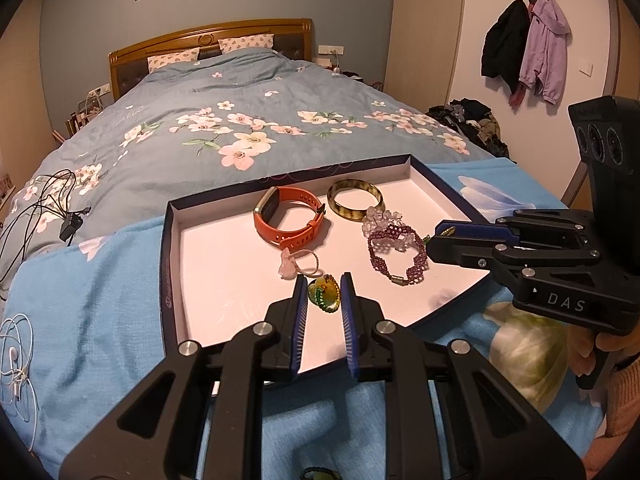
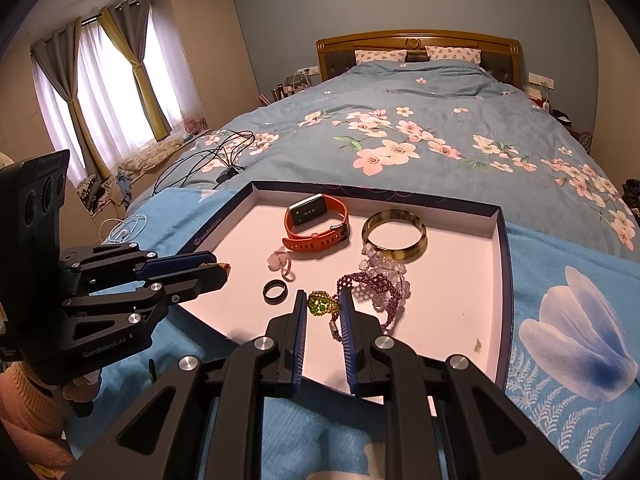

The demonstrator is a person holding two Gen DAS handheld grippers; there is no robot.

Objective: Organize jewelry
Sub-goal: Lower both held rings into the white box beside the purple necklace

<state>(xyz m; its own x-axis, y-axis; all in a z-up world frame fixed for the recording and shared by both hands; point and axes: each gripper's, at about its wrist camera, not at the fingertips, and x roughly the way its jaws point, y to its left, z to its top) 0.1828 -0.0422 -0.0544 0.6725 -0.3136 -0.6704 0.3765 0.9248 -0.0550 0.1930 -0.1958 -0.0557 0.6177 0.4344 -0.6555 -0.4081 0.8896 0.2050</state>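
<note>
- Already inside the box lid (image 2: 505, 264): orange watch (image 2: 316, 222) and bangle (image 2: 394, 234) toward its far edge, purple bracelet (image 2: 370, 288) and black ring (image 2: 275, 291) nearer.
- Left gripper (image 1: 324, 294) pinches a yellow-green pendant (image 1: 325, 294) over the near edge.
- Right gripper (image 2: 323, 304) pinches a green beaded piece (image 2: 320, 303).
- Judging by this, two placements remain.

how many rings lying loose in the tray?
2. Black ring near the tray's front-left edge; pink flower ring behind it, beside the orange watch. The left gripper and right gripper each pinch a small piece; might be rings, unclear.
</note>
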